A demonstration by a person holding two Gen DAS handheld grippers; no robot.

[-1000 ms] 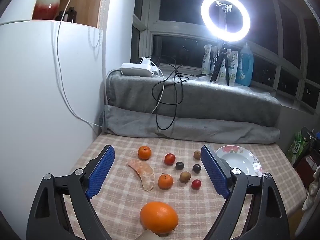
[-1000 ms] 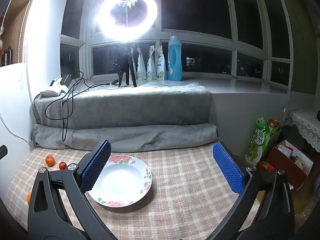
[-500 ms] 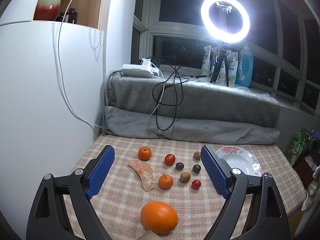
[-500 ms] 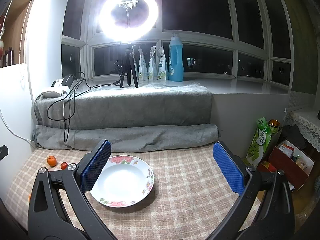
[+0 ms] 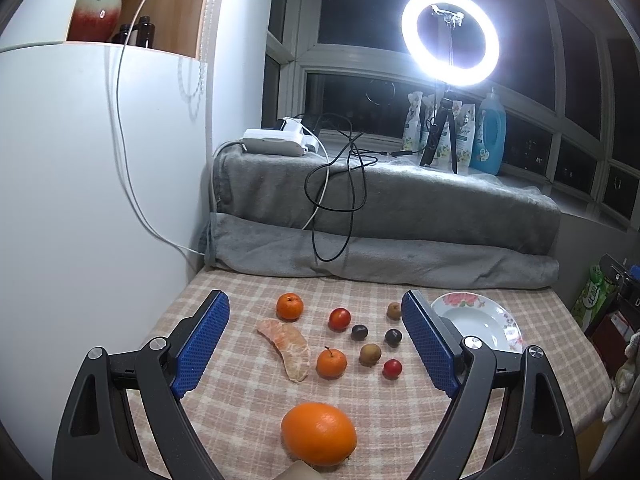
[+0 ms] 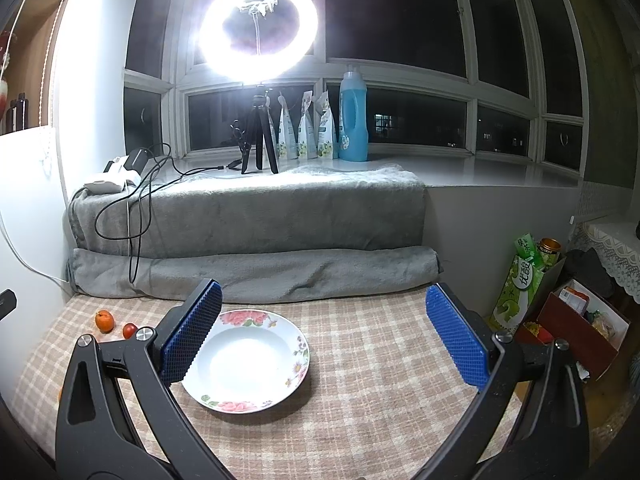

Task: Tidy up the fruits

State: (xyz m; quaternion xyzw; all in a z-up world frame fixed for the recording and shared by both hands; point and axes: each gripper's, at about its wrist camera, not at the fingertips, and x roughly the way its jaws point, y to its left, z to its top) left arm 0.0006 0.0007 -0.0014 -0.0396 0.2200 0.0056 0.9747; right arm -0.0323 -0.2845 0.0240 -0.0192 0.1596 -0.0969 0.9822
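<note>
In the left wrist view, fruits lie on the checked tablecloth: a large orange nearest, a peeled orange segment, two small tangerines, red cherry tomatoes, and several small dark and brown fruits. A white flowered plate sits empty at the right; it also shows in the right wrist view. My left gripper is open above the fruits. My right gripper is open and empty above the plate.
A white cabinet stands at the left. Rolled grey blankets line the table's back edge, with cables hanging over them. A ring light and a blue bottle stand on the sill. Boxes sit beyond the table's right edge.
The right wrist view has shifted slightly, so the plate sits a little more to the right in it. The left gripper is nearly still. Both grippers stay open.
</note>
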